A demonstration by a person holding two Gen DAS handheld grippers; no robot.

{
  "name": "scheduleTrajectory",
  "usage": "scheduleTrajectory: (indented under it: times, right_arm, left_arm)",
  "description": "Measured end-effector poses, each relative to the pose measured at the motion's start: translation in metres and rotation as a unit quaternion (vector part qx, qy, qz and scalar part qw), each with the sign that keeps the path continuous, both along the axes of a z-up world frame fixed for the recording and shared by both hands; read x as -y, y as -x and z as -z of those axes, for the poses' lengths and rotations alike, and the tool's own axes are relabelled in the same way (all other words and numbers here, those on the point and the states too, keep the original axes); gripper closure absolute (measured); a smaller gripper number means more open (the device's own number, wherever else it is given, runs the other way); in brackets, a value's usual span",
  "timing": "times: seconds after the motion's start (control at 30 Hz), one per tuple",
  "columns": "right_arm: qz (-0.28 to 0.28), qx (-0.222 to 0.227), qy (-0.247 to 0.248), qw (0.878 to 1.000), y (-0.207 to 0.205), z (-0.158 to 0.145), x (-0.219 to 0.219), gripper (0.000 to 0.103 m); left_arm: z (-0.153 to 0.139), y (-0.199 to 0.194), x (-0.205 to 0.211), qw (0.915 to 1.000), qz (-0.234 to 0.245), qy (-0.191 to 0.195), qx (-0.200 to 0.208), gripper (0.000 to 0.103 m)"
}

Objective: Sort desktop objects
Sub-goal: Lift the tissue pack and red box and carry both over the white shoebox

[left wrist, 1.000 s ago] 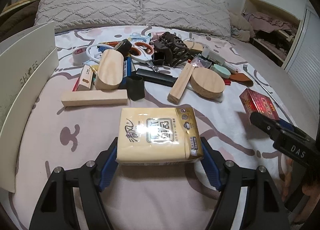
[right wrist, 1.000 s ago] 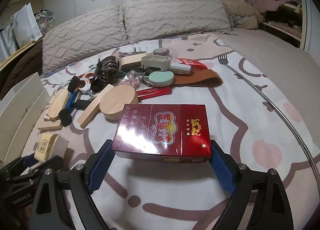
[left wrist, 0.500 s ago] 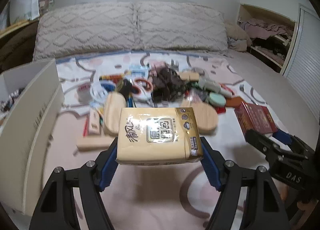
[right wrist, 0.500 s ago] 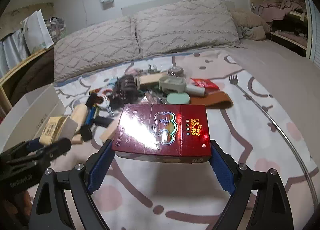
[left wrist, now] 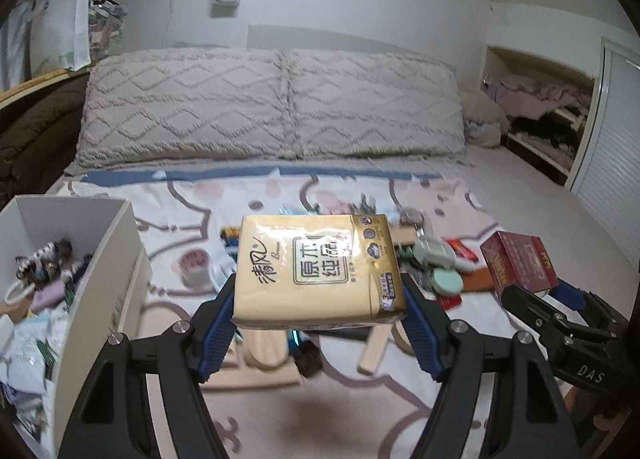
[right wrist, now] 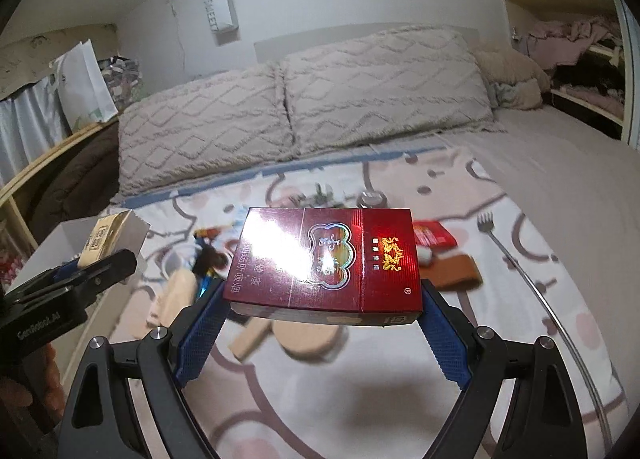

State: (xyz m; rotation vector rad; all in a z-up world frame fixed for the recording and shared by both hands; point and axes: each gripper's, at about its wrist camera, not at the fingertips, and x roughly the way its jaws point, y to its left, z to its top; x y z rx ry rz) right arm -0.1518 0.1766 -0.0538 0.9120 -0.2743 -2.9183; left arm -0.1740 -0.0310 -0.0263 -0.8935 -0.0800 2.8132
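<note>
Both packs lifted; box contents, blurry, left-view only.

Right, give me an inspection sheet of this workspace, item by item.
Surface: patterned bedsheet on a bed.
Job's things: tissue pack and red cigarette box, both lifted; white box partly filled.
Clutter: pile of small items, blurred; back scratcher.
Grippers: left gripper clamps the tissue pack; right gripper clamps the red cigarette box.
Cables: nothing seen.
Surroundings: pillows, paper bag on the wall.
</note>
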Motion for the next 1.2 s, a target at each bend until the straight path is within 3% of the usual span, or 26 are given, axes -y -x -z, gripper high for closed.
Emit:
scheduleTrajectory:
  times: [0.47, 0.67, 0.87, 1.2]
  right_arm:
    - [-0.031, -0.028, -0.001, 0.999, 0.024, -0.035, 0.042, 0.012]
    - [-0.056, -0.013, 0.016, 0.998, 0.034, -0.043, 0.065, 0.012]
    - [-0.08, -0.007, 0.016, 0.997, 0.042, -0.049, 0.096, 0.012]
    - [-0.136, 0.01, 0.0, 0.991, 0.053, -0.049, 0.161, 0.012]
  left_arm:
    - [-0.044, 0.001, 0.068, 0.9974, -0.05, -0.011, -0.051, 0.028]
    - [-0.053, -0.006, 0.109, 0.9949, -0.074, -0.027, -0.063, 0.028]
    - [-0.054, -0.016, 0.149, 0.9901, -0.124, -0.002, -0.066, 0.028]
    - [-0.043, -0.033, 0.208, 0.9797, -0.192, -0.008, -0.057, 0.028]
